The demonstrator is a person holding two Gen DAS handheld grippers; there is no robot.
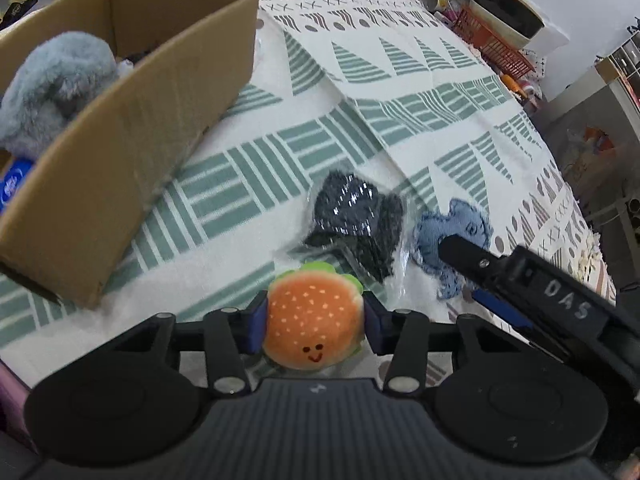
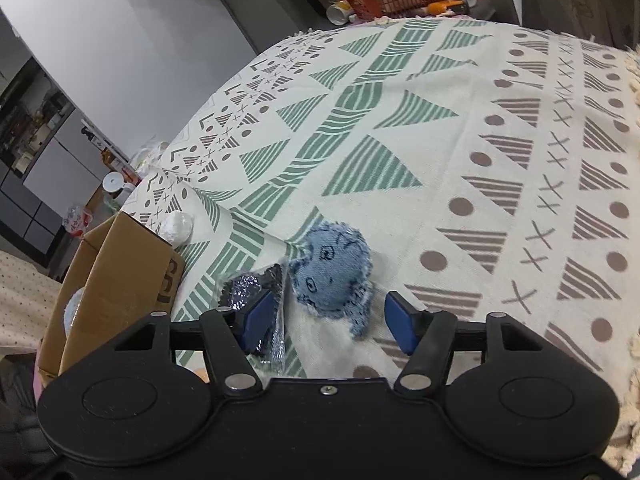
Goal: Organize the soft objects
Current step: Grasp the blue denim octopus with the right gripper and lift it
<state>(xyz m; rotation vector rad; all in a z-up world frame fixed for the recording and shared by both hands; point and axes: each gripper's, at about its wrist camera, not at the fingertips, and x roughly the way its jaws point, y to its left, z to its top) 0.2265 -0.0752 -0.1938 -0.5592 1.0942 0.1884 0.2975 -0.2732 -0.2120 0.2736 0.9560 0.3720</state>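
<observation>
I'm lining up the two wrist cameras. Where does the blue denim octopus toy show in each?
Left wrist: blue denim octopus lies lower right on the cloth, partly behind the right gripper.
Right wrist: octopus lies centre, just ahead of the open gripper.
Shared landmark: the dark glittery bagged item directly on its left.

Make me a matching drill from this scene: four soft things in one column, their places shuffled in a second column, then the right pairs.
Things
1. orange plush hamburger with a smiling face
2. fluffy grey plush toy
3. blue denim octopus toy
4. dark sparkly fabric in a clear plastic bag

Places
A. inside the brown cardboard box
B. on the patterned cloth, ahead of the open right gripper
C. clamped in the left gripper
D. on the cloth between the hamburger and the octopus

Pairs: 1-C, 2-A, 3-B, 4-D
</observation>
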